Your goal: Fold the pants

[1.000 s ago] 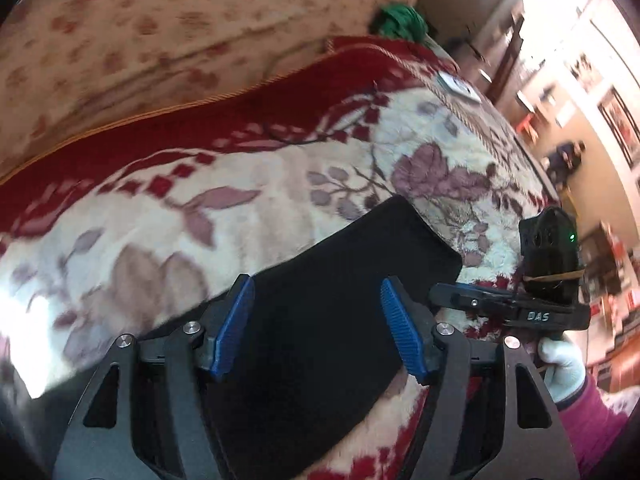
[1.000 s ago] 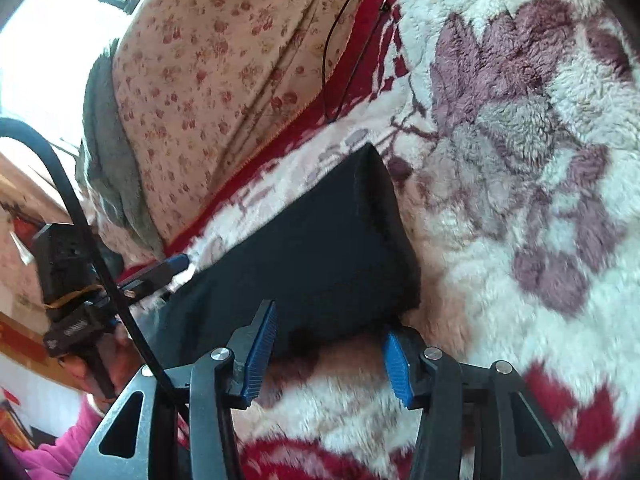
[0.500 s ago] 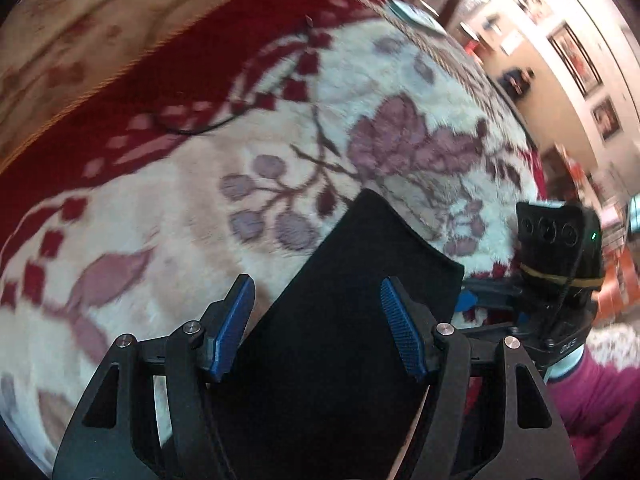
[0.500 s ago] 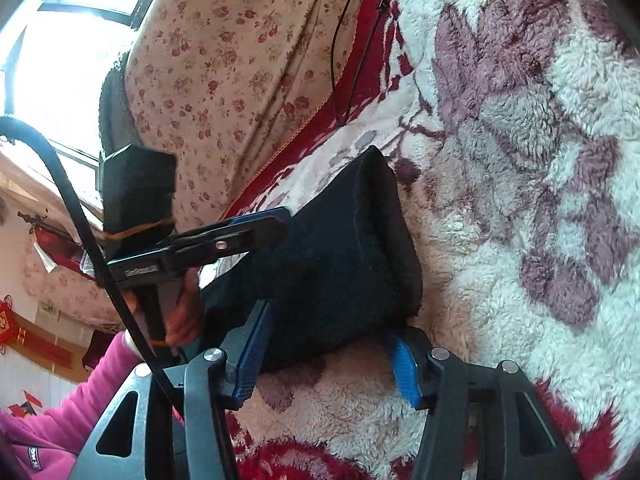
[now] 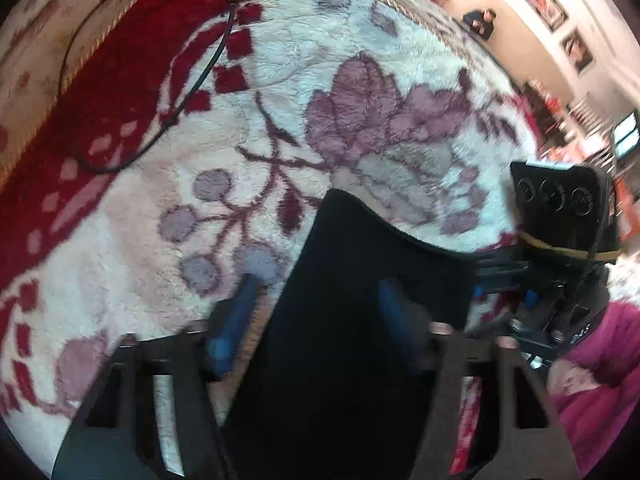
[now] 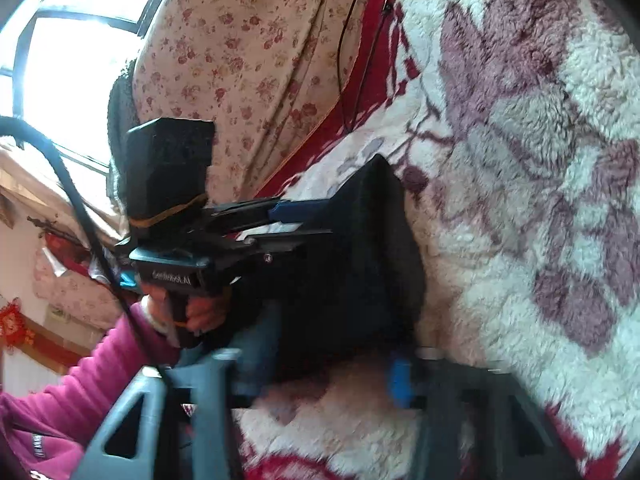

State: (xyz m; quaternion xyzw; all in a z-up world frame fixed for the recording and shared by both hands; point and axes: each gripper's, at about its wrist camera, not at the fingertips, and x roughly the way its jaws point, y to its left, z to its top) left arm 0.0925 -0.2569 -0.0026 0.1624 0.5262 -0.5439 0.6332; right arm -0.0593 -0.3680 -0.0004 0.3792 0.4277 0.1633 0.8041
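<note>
The black pants (image 5: 360, 300) lie folded as a narrow strip on the floral blanket (image 5: 360, 80). My left gripper (image 5: 316, 316) is open above the strip, with blue pads on either side of it, blurred by motion. My right gripper (image 6: 328, 364) is open at the strip's near end (image 6: 360, 272), its pads blurred. The left gripper also shows in the right wrist view (image 6: 296, 220), reaching over the pants from the left. The right gripper's body shows in the left wrist view (image 5: 560, 248) beside the pants' far edge.
A thin black cable (image 5: 192, 84) lies on the blanket's red border. A floral cushion (image 6: 248, 60) rises behind the blanket. A pink sleeve (image 6: 80, 392) and a hand hold the left gripper. Room furniture and wall pictures (image 5: 560, 0) are far off.
My left gripper has swung over the pants toward their far end. My right gripper has moved closer to the near end. Both views are now blurred with motion.
</note>
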